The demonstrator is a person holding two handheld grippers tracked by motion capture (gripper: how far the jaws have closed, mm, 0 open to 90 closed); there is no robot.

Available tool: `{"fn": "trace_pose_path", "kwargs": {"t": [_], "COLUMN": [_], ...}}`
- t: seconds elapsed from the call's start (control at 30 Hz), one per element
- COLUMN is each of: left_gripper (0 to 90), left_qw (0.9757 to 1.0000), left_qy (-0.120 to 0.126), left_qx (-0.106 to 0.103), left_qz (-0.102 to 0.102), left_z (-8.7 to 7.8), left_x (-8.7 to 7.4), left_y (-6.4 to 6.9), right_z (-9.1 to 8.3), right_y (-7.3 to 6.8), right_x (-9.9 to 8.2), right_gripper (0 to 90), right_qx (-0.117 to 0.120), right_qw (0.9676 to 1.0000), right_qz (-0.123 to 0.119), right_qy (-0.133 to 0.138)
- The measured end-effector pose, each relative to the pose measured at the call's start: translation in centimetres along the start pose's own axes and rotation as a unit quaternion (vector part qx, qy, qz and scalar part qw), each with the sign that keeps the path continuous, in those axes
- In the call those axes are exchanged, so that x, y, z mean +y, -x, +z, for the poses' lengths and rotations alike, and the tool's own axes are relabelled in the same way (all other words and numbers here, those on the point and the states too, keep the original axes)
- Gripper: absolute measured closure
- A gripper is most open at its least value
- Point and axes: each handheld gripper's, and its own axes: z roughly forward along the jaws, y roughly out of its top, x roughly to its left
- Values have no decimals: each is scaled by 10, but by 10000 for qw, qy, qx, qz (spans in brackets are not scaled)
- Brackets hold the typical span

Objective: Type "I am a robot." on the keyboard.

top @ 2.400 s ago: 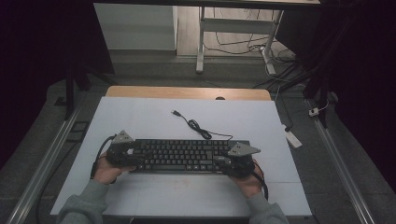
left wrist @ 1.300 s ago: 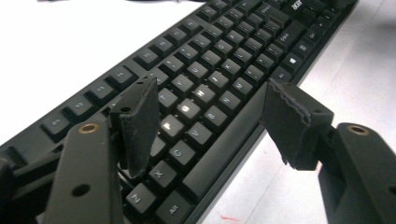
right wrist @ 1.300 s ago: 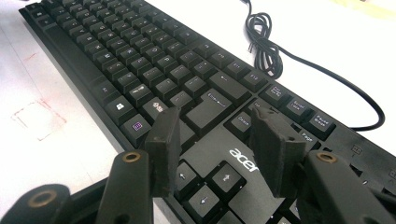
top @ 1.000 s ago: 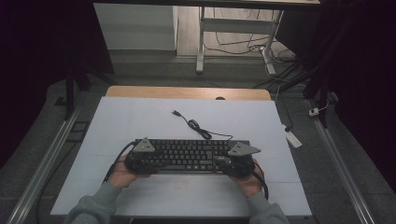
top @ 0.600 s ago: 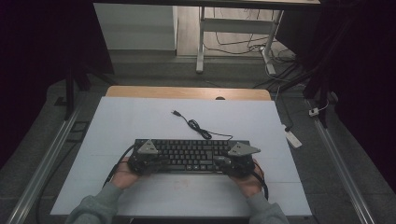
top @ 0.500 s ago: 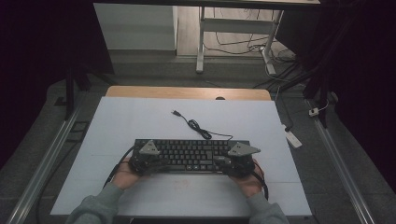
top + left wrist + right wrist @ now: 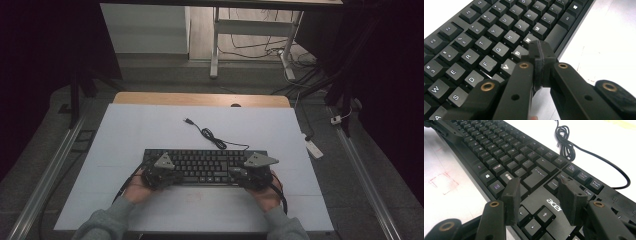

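At the near edge of the white table (image 7: 125, 135), I work a black keyboard (image 7: 205, 165) with a gripper in each hand. The keyboard lies flat and square to me, close to my side of the tabletop, its black cable (image 7: 212, 137) curling away from its back edge toward the middle of the table.

My left gripper (image 7: 539, 53) has its jaws clenched tight together, pad against pad, with nothing between them; they have just been closing. Its tip hovers over the bottom letter row, beside the B and N keys and just short of the space bar (image 7: 556, 36); whether it touches a key I cannot tell. In the high view the left gripper (image 7: 161, 172) sits over the keyboard's left part.

My right gripper (image 7: 539, 200) stands with its jaws apart over the keyboard's right end, above the plain strip bearing the maker's logo (image 7: 554, 204) and the arrow keys (image 7: 534, 218), gripping nothing. In the high view the right gripper (image 7: 255, 172) rests at the keyboard's right end, my hand (image 7: 267, 192) behind it
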Motion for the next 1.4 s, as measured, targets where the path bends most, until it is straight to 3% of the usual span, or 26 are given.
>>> {"fn": "trace_pose_path", "kwargs": {"t": [0.37,0.57,0.77,0.87,1.13,1.27,1.4], "left_gripper": [890,891,886,816,465,398,365], "left_qw": [10000,9998,9996,9988,9946,9912,9900], "left_qy": [-6,-63,245,452,794,876,853], "left_qx": [29,123,112,130,344,489,558], "left_qz": [-6,142,4,-127,-577,-864,-972], "left_z": [2,3,-6,-14,-37,-46,-49], "left_x": [-1,-1,0,-1,-7,-13,-16], "left_y": [0,3,1,-3,-14,-24,-30], "right_z": [0,-1,-1,-2,-2,-2,-2], "right_y": [0,0,1,1,0,1,0], "right_x": [0,0,0,0,1,1,1], "right_gripper": [532,533,533,532,532,533,533], "right_qx": [-6,-21,-27,-23,-16,-2,-8], "right_qw": [10000,10000,10000,10000,10000,10000,10000], "right_qz": [9,-6,-11,-10,1,3,-5], "right_qy": [-4,5,13,10,31,41,32]}}
